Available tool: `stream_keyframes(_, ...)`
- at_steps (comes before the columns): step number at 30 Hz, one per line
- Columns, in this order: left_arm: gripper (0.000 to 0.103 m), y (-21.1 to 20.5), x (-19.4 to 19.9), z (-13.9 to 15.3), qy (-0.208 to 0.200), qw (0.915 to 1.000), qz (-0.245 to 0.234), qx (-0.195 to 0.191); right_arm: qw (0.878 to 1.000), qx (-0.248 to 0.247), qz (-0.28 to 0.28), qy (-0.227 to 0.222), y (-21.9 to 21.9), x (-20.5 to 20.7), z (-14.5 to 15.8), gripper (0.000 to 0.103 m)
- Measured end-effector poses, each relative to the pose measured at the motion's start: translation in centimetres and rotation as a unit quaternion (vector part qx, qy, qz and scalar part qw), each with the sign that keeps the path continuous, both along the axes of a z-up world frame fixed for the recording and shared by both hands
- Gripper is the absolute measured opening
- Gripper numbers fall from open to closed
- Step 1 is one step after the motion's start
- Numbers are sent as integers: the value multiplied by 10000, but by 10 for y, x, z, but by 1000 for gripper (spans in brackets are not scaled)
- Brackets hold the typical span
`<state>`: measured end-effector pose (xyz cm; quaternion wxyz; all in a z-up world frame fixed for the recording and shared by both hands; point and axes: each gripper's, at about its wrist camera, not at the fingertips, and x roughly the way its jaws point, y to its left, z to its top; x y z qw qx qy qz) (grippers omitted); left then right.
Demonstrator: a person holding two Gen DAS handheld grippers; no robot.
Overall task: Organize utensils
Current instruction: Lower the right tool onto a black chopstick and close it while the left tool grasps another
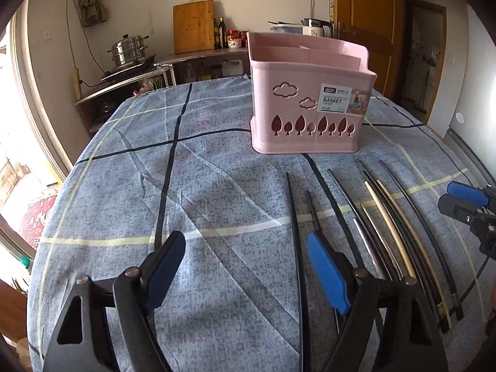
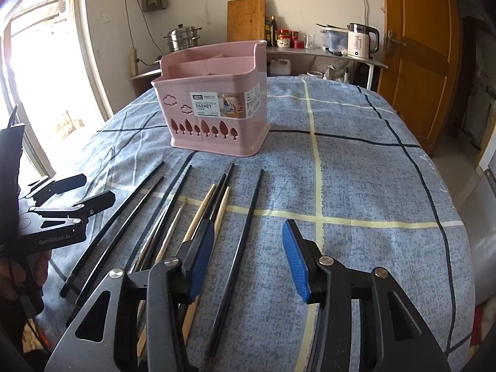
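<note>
Chopsticks lie loose on the cloth before the empty basket; both grippers, left and right, hang spread, empty, needing to straddle one stick.

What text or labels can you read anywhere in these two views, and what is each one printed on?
"BASKET": sticker on the pink basket.
"GenRobot.AI": body of the left gripper, seen from the right wrist.
Smaller print on the sticker, the kettle markings and the jar labels: too small to read.
</note>
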<state>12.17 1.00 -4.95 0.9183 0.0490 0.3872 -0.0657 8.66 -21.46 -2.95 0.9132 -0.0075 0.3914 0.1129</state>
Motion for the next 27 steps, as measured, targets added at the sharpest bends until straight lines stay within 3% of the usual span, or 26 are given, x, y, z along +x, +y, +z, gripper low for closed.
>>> stream_keyframes(4,75,-1,19,-4,256,9996,-98,-5,9995,74,-27,320,-4,22,-11,32)
stream_keyframes(14,60,-14,42,-5,473,9981,-387,113,9979,-16,2,652,2,51,-24,26)
stream_keyframes(22,57,-20,45,-1,455,9973,-526,248,9977,-65,20,676,5,58,-27,25)
stream_keyframes(27,47,-27,47,-10,604,9956,-584,410,9977,-157,13,666,8,61,-27,22)
